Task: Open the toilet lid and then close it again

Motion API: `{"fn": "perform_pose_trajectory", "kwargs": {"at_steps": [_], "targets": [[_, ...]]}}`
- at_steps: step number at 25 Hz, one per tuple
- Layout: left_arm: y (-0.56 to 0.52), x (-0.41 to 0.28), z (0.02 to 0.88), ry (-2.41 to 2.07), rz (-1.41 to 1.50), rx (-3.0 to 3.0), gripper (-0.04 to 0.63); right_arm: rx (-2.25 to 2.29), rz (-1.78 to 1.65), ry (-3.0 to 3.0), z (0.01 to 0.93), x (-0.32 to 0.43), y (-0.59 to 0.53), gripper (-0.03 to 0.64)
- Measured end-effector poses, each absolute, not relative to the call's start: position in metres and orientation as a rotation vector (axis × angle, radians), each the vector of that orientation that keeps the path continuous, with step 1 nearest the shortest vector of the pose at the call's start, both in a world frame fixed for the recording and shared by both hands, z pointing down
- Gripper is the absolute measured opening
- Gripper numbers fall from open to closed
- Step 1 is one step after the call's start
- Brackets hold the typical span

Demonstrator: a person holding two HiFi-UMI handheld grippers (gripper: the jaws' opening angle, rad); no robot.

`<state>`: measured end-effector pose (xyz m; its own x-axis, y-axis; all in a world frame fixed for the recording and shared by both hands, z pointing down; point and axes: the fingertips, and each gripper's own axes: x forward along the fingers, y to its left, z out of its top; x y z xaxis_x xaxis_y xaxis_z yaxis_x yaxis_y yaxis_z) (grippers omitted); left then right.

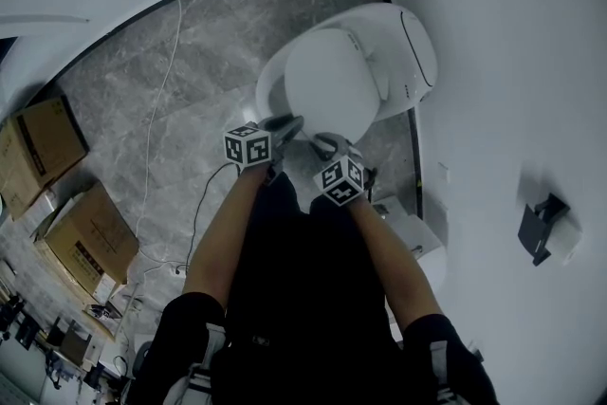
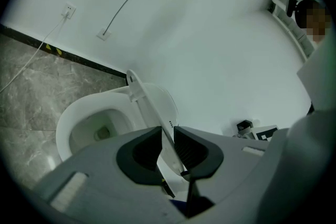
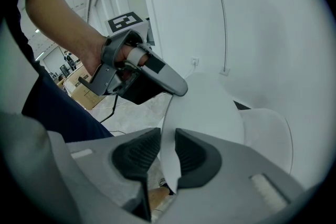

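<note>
Floor (image 1: 142,109) grey marbled tile; walls (image 1: 512,62) white; toilet lid (image 1: 330,82) tilted up.

In the head view the raised toilet lid (image 1: 332,95) hides most of the bowl (image 1: 266,88) beneath it, and far left of it the picture's edge cuts off a cardboard box (image 1: 38,152).

Grey floor (image 1: 104,90) w/ toilet (image 1: 408,33), cardboard boxes (image 1: 90,237), cable (image 1: 159,100)
</note>
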<state>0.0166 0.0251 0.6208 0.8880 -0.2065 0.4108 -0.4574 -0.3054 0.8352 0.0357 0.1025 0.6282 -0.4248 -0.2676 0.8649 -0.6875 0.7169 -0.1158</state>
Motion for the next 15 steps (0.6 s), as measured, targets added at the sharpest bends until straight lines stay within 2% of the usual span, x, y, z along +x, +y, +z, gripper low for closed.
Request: {"fn": "perform_pose_trajectory", "kwargs": {"at_steps": [5,12,15], "targets": [[0.030,0.002,0.638,-0.501,0.338,1.854,0.080,0.630,0.730,-1.944,0.645,0.034,0.118,0.091],[0.032,-0.010,0.654,-0.526,0.358,1.845,0.074,0.629,0.770,-1.972,0.645,0.050,0.138,0.090],[0.035,-0.015,0.663,-0.566,0.383,1.834,0.078,0.601,0.814,-2.003,0.648,0.061,0.149,0.028]]}}
